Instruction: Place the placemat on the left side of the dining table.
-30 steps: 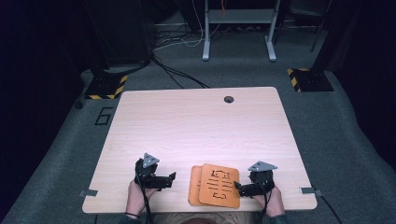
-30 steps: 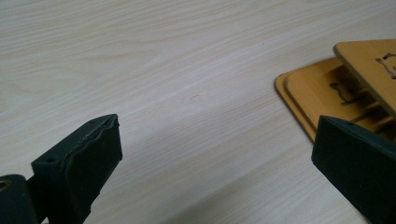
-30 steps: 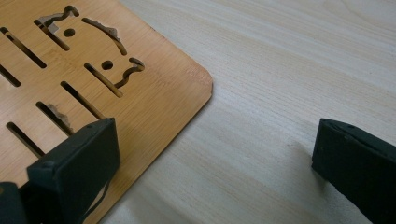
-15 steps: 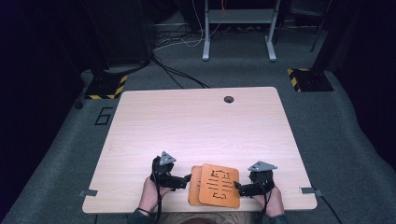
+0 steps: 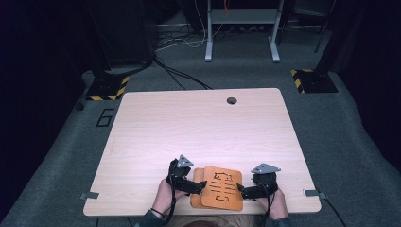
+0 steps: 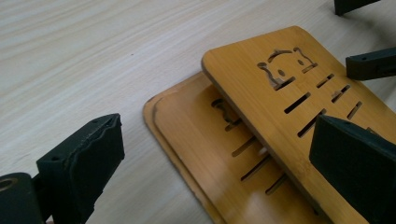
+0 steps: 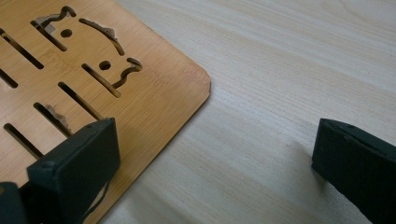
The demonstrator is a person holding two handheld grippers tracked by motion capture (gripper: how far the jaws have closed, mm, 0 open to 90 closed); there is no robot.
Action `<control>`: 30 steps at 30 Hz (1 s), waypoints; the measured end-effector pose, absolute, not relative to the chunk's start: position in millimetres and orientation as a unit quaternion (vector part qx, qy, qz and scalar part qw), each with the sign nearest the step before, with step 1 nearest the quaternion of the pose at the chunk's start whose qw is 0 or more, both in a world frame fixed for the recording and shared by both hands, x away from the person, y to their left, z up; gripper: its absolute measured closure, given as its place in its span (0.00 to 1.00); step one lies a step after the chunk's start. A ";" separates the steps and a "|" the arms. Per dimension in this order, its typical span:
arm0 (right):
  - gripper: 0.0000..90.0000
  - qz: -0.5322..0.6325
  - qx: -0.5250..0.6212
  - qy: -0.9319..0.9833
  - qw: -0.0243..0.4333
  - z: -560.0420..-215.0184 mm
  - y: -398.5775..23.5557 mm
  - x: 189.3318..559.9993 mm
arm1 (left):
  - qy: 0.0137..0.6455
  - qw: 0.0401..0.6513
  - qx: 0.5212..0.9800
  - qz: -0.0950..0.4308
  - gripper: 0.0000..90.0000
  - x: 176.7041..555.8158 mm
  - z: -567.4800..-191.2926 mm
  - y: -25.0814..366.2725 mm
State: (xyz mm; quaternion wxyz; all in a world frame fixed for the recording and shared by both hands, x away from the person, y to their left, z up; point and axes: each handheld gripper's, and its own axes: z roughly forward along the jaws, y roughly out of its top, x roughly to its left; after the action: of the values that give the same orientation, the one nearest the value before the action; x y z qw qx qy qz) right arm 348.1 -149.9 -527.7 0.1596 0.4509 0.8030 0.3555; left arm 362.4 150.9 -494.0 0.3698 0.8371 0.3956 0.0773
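- Lying stacked at the bench's (image 5: 198, 127) lower middle: two slotted bamboo boards (image 5: 222, 187).
- Left claw (image 5: 202, 185) released, straddling their left edge.
- Right claw (image 5: 240, 190) released, at their right edge.

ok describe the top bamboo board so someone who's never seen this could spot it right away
Start at the pale wooden table and go to its near edge, between the left gripper and right gripper. The top bamboo board lies askew over other similar boards; its whole face shows, with an animal-face cut-out above slots.

boards (image 5: 222, 187) – orange, slotted cat cutout | table (image 5: 198, 127) – pale woodgrain
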 end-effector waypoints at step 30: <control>0.01 0.356 0.456 0.799 0.165 -528.0 -151.0 348.0 | 0.356 0.368 0.858 0.034 0.13 360.5 -501.6 110.7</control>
State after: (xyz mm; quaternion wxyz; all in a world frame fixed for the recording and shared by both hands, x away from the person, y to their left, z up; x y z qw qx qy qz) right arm 348.0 -151.0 -528.0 0.1647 0.4560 0.7990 0.3557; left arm 360.5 110.7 -501.6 0.3683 0.8581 0.3561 0.0344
